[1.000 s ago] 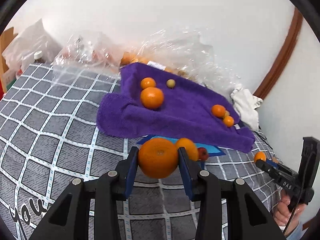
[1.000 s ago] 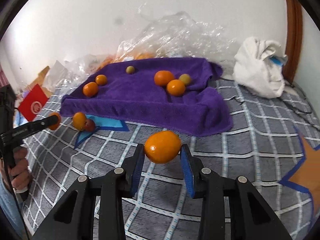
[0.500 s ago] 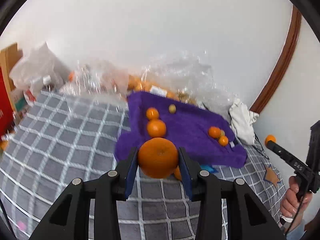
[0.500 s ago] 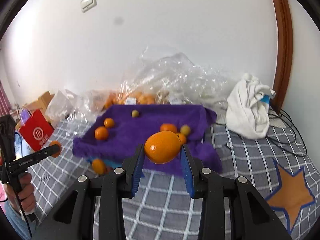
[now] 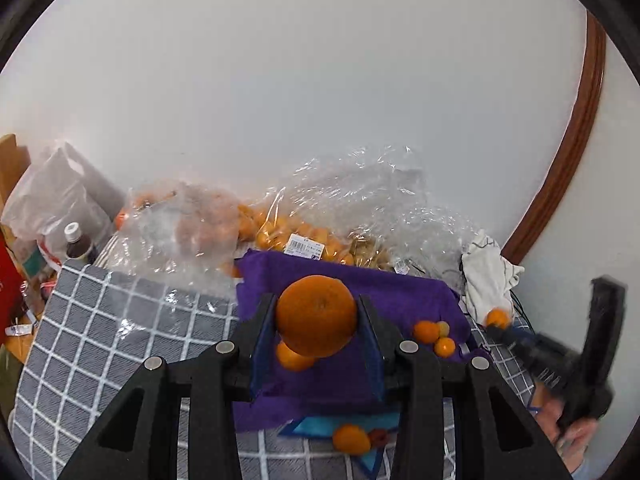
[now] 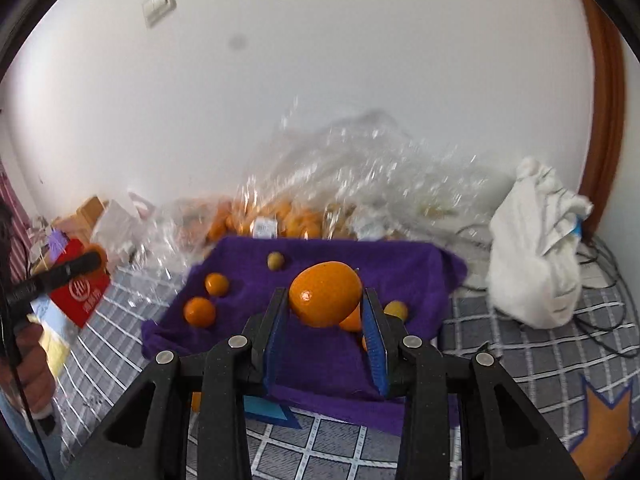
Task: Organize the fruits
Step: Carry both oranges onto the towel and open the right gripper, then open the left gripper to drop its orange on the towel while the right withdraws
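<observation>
My left gripper is shut on a large orange, held high above the purple towel. My right gripper is shut on an oval orange, also held above the purple towel. Small oranges and a greenish fruit lie on the towel. In the left wrist view, small oranges lie at the towel's right side, and an orange with a small red fruit lies on the blue patch in front of it.
Clear plastic bags of fruit are piled against the wall behind the towel. A white cloth bundle sits at the right. A red bag and a bottle stand at the left. The grey checked sheet covers the surface.
Both grippers have risen and moved forward over the towel, each still holding its orange. The view looks down on the towel from higher up.
</observation>
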The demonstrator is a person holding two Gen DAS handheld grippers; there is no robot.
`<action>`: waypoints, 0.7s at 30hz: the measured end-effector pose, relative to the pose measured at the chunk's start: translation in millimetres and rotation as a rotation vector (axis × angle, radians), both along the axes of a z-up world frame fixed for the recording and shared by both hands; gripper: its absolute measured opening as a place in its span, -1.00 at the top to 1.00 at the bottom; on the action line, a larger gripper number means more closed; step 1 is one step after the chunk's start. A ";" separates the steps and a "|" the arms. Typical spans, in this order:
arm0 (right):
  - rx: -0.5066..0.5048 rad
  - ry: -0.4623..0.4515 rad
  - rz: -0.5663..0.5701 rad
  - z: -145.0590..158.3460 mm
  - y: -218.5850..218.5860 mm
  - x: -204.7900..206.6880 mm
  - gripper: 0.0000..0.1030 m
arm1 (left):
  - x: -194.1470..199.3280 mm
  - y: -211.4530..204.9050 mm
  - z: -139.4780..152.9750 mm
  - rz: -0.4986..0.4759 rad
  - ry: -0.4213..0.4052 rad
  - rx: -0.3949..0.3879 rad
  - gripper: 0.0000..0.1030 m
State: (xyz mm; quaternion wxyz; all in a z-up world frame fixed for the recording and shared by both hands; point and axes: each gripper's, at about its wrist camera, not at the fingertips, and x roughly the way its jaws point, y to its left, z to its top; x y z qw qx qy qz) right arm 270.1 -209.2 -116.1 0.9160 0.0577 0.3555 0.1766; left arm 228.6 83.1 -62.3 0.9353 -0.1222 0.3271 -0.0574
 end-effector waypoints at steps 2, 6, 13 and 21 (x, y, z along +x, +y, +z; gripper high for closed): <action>-0.023 0.041 0.017 -20.0 5.5 7.1 0.29 | 7.0 -6.3 -9.2 -0.006 0.018 0.008 0.27; -0.011 0.143 0.042 -55.1 10.7 21.4 0.29 | 20.4 -15.2 -28.8 -0.025 0.063 0.026 0.27; -0.070 0.203 0.084 -76.8 23.4 26.0 0.29 | 47.1 -30.3 -58.7 -0.052 0.130 0.015 0.27; -0.046 0.189 0.092 -63.8 10.8 17.1 0.21 | 79.2 -56.2 -91.5 -0.068 0.225 0.070 0.27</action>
